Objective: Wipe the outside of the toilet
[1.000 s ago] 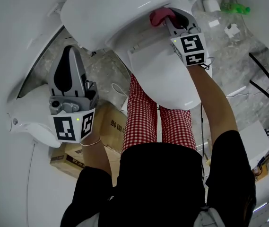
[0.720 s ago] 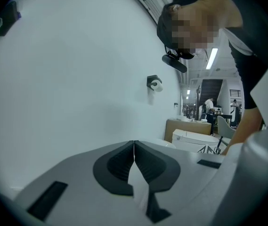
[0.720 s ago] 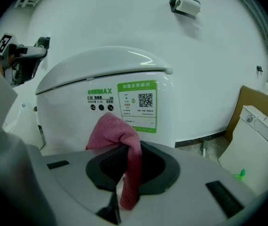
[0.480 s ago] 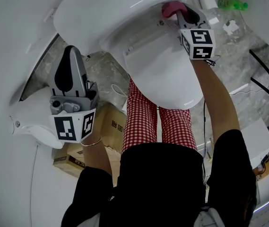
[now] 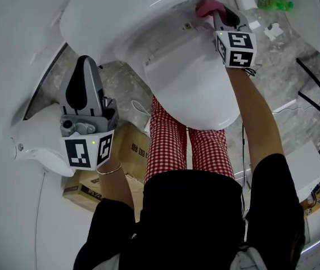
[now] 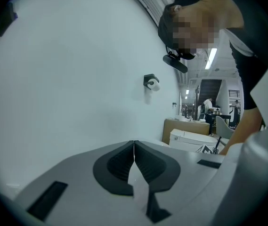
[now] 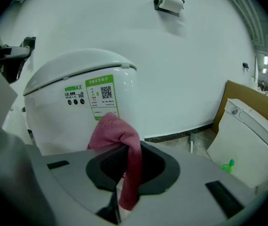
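Note:
The white toilet (image 5: 193, 83) fills the top middle of the head view, its lid down and its tank lid (image 5: 126, 10) at the upper left. My right gripper (image 5: 219, 16) is shut on a pink cloth (image 5: 207, 7) and holds it against the toilet's back right side, by the hinge. In the right gripper view the pink cloth (image 7: 117, 131) droops from the right gripper (image 7: 124, 168), facing the toilet (image 7: 53, 107) and its green label. My left gripper (image 5: 85, 61) is shut on nothing, held off to the left and aimed at a bare wall (image 6: 77, 69).
A second white toilet (image 5: 36, 145) lies under the left gripper, with cardboard boxes (image 5: 129, 151) beside my legs. A green bottle (image 5: 278, 5) and a paper roll (image 5: 251, 5) are on the floor at the top right. Cables (image 5: 317, 89) run along the right.
My right gripper has carried the pink cloth rightward along the back of the toilet. The left gripper has stayed where it was.

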Demonstrator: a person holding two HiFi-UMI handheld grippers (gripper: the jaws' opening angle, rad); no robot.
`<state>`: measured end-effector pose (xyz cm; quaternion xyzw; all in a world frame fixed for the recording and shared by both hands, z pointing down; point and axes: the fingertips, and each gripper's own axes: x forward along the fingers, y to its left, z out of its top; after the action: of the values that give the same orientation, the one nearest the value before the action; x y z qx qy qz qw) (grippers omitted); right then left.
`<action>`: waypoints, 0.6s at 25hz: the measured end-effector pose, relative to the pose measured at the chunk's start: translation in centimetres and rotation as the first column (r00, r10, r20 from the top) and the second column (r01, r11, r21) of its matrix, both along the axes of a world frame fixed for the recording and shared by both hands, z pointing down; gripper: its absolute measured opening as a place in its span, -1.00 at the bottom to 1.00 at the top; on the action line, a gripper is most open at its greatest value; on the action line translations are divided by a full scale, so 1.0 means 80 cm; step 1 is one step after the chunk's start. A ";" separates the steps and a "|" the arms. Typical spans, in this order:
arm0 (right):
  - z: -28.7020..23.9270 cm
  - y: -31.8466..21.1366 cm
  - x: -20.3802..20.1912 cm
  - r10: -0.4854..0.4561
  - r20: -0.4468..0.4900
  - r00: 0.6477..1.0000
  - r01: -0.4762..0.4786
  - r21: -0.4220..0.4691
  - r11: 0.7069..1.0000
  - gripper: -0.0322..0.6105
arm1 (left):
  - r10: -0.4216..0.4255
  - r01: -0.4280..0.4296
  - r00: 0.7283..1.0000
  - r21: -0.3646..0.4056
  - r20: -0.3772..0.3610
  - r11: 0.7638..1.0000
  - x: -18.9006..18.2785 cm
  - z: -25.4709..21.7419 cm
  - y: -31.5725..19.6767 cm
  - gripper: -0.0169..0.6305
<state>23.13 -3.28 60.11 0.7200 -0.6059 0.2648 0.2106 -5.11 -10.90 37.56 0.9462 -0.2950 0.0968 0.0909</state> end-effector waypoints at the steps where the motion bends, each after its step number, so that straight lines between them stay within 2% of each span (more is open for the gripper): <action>1: -0.004 0.001 -0.001 -0.009 -0.008 1.000 0.009 0.007 1.000 -0.70 | -0.002 0.002 1.000 0.003 -0.001 1.000 0.000 -0.001 0.001 -0.91; 4: -0.021 0.004 -0.003 -0.031 -0.032 0.999 0.033 0.041 0.999 -0.70 | -0.008 0.008 1.000 0.014 0.001 1.000 0.001 -0.002 0.004 -0.91; 7: -0.055 0.007 -0.008 -0.039 -0.022 0.999 0.042 0.118 0.992 -0.70 | -0.005 0.005 1.000 0.022 -0.001 1.000 0.008 -0.006 0.014 -0.91; 11: -0.110 0.010 -0.014 -0.050 0.004 0.999 0.047 0.243 0.969 -0.70 | -0.003 0.003 1.000 0.030 -0.003 1.000 0.019 -0.012 0.030 -0.91; 15: -0.156 0.025 -0.011 -0.057 0.030 0.998 0.044 0.328 0.944 -0.70 | -0.017 0.018 1.000 0.037 -0.014 0.999 0.028 -0.022 0.048 -0.91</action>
<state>22.22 -1.28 47.63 0.7237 -0.6638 0.1692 0.0830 -2.83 -7.08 35.83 0.9458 -0.3045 0.0838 0.0760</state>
